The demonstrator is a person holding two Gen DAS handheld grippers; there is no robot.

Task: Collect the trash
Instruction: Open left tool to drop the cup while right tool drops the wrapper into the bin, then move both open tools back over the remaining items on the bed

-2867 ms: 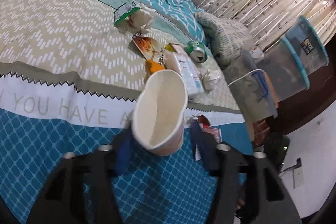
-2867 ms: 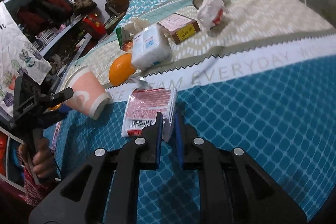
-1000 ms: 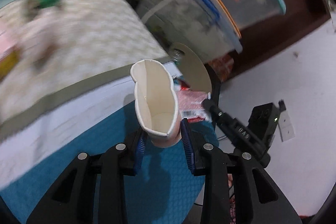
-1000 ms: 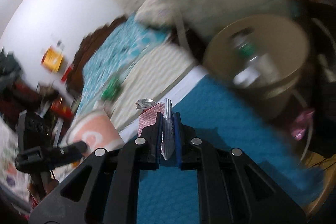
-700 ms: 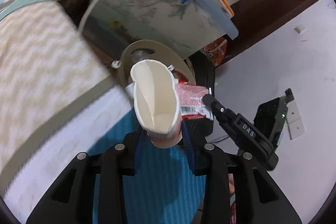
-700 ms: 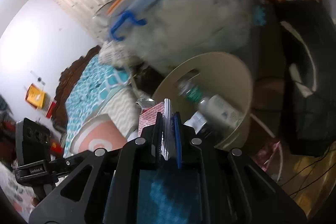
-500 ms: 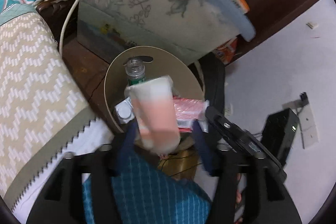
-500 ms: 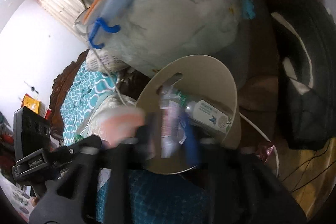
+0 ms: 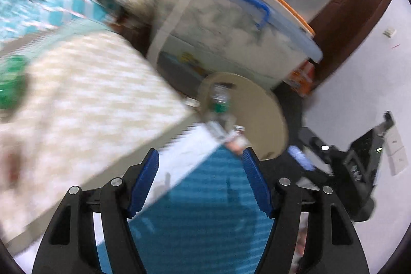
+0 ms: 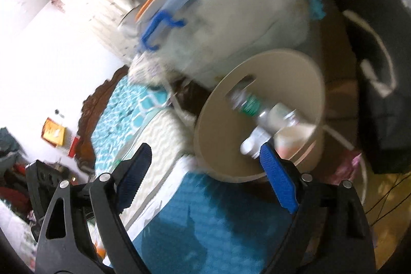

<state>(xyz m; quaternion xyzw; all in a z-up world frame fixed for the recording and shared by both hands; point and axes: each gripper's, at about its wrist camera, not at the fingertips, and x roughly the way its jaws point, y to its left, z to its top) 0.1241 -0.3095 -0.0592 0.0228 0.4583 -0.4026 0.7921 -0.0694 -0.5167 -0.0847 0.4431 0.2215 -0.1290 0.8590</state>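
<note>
A round beige trash bin (image 10: 303, 73) stands on the floor beside the bed; it also shows in the left wrist view (image 9: 259, 104). Inside lie a clear plastic bottle with a green label (image 10: 246, 104), white trash (image 10: 253, 143) and the pink paper cup (image 10: 290, 143). My left gripper (image 9: 201, 171) is open and empty above the blue bedspread's corner. My right gripper (image 10: 205, 162) is open and empty, just before the bin's near rim. Both views are motion-blurred.
A large clear storage box with a blue handle and orange lid (image 9: 239, 25) stands behind the bin. A black bag (image 10: 377, 84) lies right of it. The bed with its chevron quilt (image 9: 77, 99) lies at left, with a green item (image 9: 10, 78) on it.
Both grippers have opened. The paper cup has left my left gripper and the red wrapper my right; the cup now lies in the bin. The left view has swung back toward the bed.
</note>
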